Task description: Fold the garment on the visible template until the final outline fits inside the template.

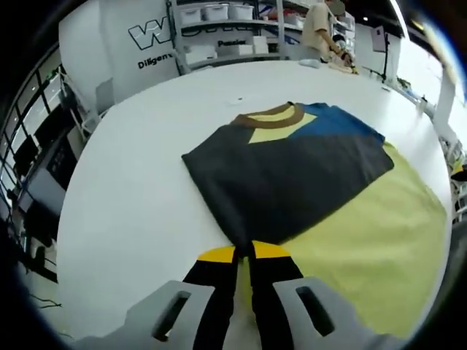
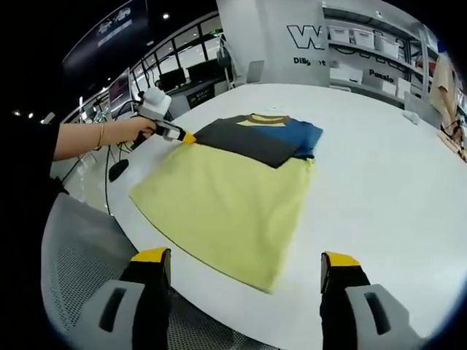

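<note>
A dark grey T-shirt (image 1: 284,171) with a brown collar and a blue sleeve lies folded on the white table, its near part resting on a yellow-green template sheet (image 1: 372,233). My left gripper (image 1: 244,252) is shut on the shirt's near corner, its yellow tips pressed together. In the right gripper view the shirt (image 2: 252,138) sits at the far end of the template (image 2: 226,197), and a hand holds the left gripper (image 2: 188,137) at the shirt's left corner. My right gripper (image 2: 245,257) is wide open over the table's near edge, short of the template, holding nothing.
The round white table (image 2: 379,168) stretches right and far of the shirt. Its near edge (image 2: 219,306) drops to a grey mesh floor. Shelves with white bins (image 1: 219,14) and a lettered white panel (image 1: 139,44) stand behind. A person (image 1: 321,29) works at the far side.
</note>
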A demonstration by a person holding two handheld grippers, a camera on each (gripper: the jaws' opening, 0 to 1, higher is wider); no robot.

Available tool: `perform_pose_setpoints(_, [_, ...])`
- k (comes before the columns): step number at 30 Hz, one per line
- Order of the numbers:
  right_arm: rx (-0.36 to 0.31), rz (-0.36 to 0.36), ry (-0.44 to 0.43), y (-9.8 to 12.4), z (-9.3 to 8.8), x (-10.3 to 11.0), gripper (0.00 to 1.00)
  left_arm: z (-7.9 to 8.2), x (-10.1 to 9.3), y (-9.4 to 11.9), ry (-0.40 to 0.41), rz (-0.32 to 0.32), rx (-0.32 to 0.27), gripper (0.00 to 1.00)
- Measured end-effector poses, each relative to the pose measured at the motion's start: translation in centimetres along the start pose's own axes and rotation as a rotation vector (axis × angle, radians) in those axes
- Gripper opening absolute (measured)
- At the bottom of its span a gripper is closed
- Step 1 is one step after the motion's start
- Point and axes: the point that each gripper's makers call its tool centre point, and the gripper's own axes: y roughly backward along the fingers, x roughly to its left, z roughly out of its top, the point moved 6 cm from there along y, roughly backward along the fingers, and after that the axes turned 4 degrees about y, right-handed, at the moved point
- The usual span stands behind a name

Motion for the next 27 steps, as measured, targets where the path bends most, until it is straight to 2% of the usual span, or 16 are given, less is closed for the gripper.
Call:
perform_pose_setpoints(6, [0.012,0.011,-0.002,-0.4,0.0,0.2,0.80,-0.3,0.7,0.2,0.007,0.004,-0.007,0.12])
perform_pose_setpoints(7, [0.015,0.016,-0.007,-0.5,0.0,0.3,0.79,-0.4,0.8,0.3,0.064,0.030,-0.009,0.13])
perform_pose_setpoints(9, [0.011,0.026,-0.023,-0.7,0.2,0.5,0.80,-0.4,1.0,0.4,0.107,0.046,-0.015,0.23])
perform_pose_setpoints(11, [0.010,0.023,-0.022,-0.7,0.3,0.6,0.80,-0.7,1.6,0.7,0.108,0.050,-0.010,0.31])
perform_pose_setpoints(13, [0.014,0.024,-0.021,-0.8,0.3,0.6,0.81,-0.9,1.4,1.1,0.129,0.039,-0.001,0.39])
perform_pose_setpoints(16, [0.024,0.026,-0.034,-1.0,0.2,0.6,0.83,-0.9,0.8,2.1,0.130,0.007,-0.052,0.57])
perform_pose_setpoints(17, [0.021,0.025,-0.036,-1.0,0.2,0.6,0.84,-1.1,0.6,2.3,0.131,-0.006,-0.048,0.61])
perform_pose_setpoints(19, [0.021,0.027,-0.041,-1.1,0.2,0.7,0.86,-1.4,0.4,2.8,0.136,-0.019,-0.048,0.66])
perform_pose_setpoints(22, [0.023,0.033,-0.033,-1.4,0.2,0.9,0.88,-1.9,-0.4,3.8,0.071,-0.058,-0.063,0.72])
perform_pose_setpoints(25, [0.022,0.038,-0.031,-1.6,0.2,1.1,0.90,-2.3,-0.7,4.4,0.055,-0.053,-0.066,0.79])
perform_pose_setpoints(27, [0.024,0.043,-0.031,-1.7,0.2,1.3,0.91,-2.6,-1.3,4.8,0.053,-0.071,-0.069,0.84])
